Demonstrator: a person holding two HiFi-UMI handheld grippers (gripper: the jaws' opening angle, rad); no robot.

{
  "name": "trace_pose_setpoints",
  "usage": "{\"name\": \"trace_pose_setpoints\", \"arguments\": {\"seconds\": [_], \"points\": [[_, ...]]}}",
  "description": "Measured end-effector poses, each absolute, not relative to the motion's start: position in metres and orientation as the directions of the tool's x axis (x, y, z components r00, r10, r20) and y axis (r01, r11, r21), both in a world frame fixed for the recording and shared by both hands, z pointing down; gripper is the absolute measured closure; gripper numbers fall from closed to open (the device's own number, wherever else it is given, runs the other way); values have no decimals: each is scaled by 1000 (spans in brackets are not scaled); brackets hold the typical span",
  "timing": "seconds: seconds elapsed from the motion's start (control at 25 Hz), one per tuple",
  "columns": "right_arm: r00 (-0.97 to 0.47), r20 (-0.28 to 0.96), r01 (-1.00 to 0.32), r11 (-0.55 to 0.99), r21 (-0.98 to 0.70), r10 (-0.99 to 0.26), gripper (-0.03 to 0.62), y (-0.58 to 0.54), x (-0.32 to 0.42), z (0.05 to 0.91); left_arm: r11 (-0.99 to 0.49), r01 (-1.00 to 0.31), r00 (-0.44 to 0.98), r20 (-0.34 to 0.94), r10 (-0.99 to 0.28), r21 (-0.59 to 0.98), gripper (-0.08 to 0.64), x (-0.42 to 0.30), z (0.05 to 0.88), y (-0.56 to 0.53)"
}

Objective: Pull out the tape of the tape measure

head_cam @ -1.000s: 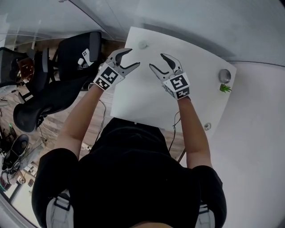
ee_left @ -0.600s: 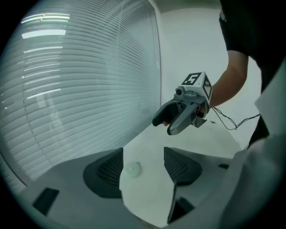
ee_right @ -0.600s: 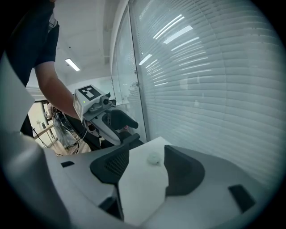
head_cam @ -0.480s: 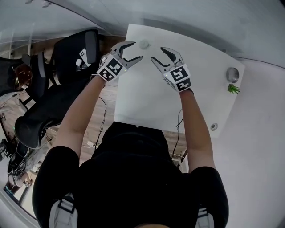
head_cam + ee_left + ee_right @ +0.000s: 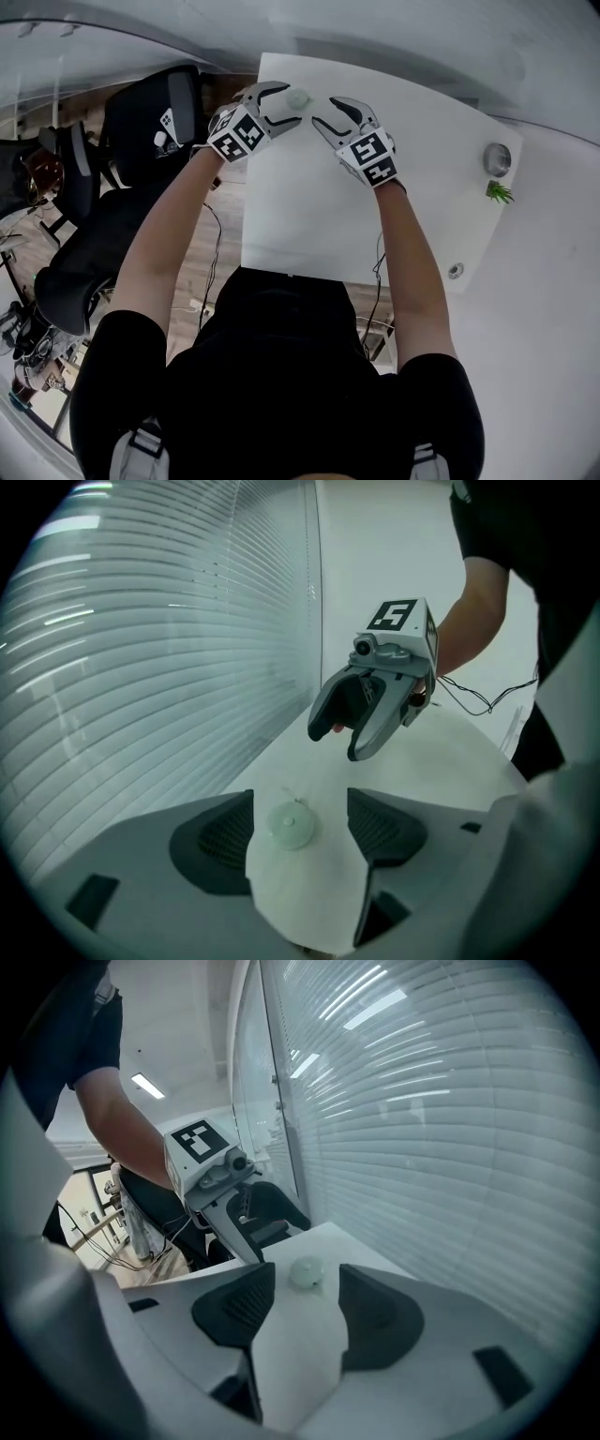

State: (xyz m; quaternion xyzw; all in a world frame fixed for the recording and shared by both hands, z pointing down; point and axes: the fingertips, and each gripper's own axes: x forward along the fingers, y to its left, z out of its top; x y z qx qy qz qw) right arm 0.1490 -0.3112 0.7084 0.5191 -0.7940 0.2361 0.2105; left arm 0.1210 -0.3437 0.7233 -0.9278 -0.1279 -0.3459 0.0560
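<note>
Jaws opening, left gripper (image 5: pixel 292 105), tape measure (image 5: pixel 292 825) between

tape measure (image 5: pixel 292 825): tab at rim too small to resolve
round metal object (image 5: pixel 497 158): too small to identify
green sprig (image 5: pixel 499 192): kind unclear
floor clutter (image 5: pixel 28 342): cut by left edge, indistinct
small disc (image 5: pixel 456 271): unidentifiable

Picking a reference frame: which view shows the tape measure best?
Left gripper view: the round tape measure lies large, centred and unobstructed. Right gripper view shows it smaller and farther off; head view shows only a tiny pale disc.
</note>
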Motion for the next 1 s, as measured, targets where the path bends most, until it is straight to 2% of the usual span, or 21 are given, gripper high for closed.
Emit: {"name": "trace_pose_setpoints", "arguments": {"seconds": [0.32,0.8,1.0], "points": [[-381,601,-920,355,-169,-702,394,-322,147,728,-930,368,654,712,254,-6,238,131,755,-345],[-379,612,-920,356,-165,-694,397,-323,154,735,-915,404,610,743,276,8,239,139,775,-350],[-385,609,-919,351,-181,-694,400,-321,153,734,-910,413,591,746,307,47,282,138,778,-346]]}}
